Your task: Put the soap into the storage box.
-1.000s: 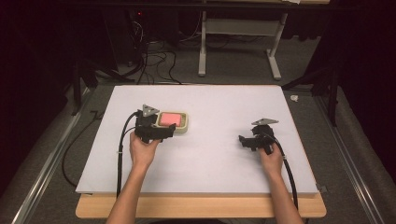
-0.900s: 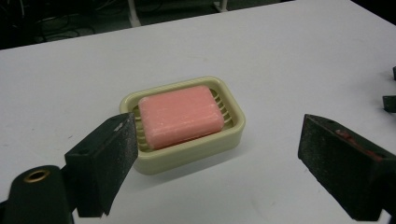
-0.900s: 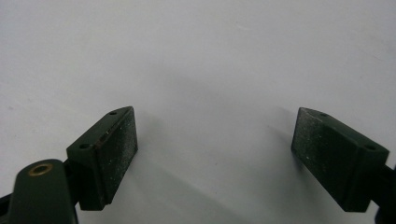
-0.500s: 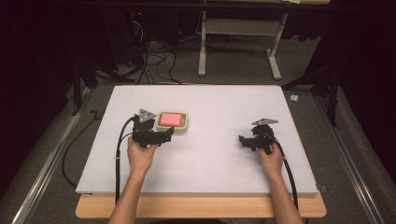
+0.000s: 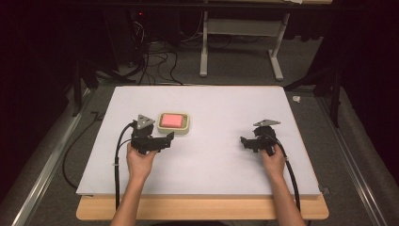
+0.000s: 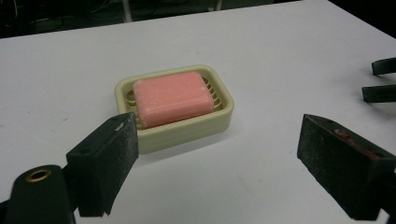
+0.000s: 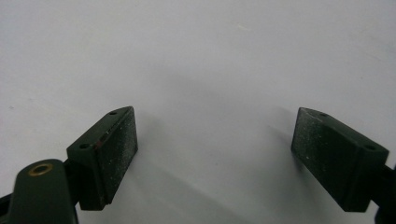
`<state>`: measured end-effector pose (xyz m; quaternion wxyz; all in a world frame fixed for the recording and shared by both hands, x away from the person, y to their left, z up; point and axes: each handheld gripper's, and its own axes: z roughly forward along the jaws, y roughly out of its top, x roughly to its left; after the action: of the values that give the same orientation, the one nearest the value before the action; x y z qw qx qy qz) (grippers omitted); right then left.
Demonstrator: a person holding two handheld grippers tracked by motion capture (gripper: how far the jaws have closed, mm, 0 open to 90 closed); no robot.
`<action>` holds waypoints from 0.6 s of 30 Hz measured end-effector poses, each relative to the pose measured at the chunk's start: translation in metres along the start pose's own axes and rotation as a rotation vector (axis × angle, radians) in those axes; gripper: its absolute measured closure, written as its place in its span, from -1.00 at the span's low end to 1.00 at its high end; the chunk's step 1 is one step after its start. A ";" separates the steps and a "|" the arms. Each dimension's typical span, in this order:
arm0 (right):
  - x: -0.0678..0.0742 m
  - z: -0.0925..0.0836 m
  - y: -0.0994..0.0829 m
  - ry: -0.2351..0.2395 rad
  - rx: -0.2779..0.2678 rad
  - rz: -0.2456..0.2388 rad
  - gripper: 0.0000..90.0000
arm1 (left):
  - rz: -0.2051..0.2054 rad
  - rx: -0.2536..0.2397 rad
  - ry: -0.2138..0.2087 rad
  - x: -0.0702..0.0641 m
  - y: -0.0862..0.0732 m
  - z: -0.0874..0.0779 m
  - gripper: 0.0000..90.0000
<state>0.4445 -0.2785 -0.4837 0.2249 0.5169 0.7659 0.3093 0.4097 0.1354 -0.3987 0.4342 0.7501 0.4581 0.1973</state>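
A pink bar of soap lies flat in a cream slotted soap dish on the white table, left of centre. My left gripper is open, just short of the dish on its near side, with nothing between its jaws. In the left gripper view the dish sits ahead, closer to the left jaw. Off to the right, my right gripper is open too, low over bare white table.
The white board lies on a wooden tabletop. Beyond the far edge are cables and a table frame on the floor. The right gripper's jaw tips show at the right edge of the left gripper view.
My left gripper has drawn back from the soap dish toward the near edge. The dish, the soap and the right gripper have stayed put.
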 end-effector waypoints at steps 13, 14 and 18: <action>0.000 0.000 0.000 0.000 0.000 0.001 -0.67 | -0.005 0.003 -0.013 0.000 -0.009 -0.005 -0.70; 0.000 0.000 0.000 0.000 0.000 0.001 -0.67 | -0.007 0.002 -0.015 0.000 -0.009 -0.005 -0.70; 0.000 0.000 0.000 0.000 0.000 0.001 -0.67 | -0.013 0.009 -0.020 0.001 -0.013 -0.006 -0.69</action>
<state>0.4445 -0.2785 -0.4837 0.2245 0.5172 0.7658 0.3094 0.3996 0.1418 -0.4067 0.4365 0.7511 0.4594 0.1851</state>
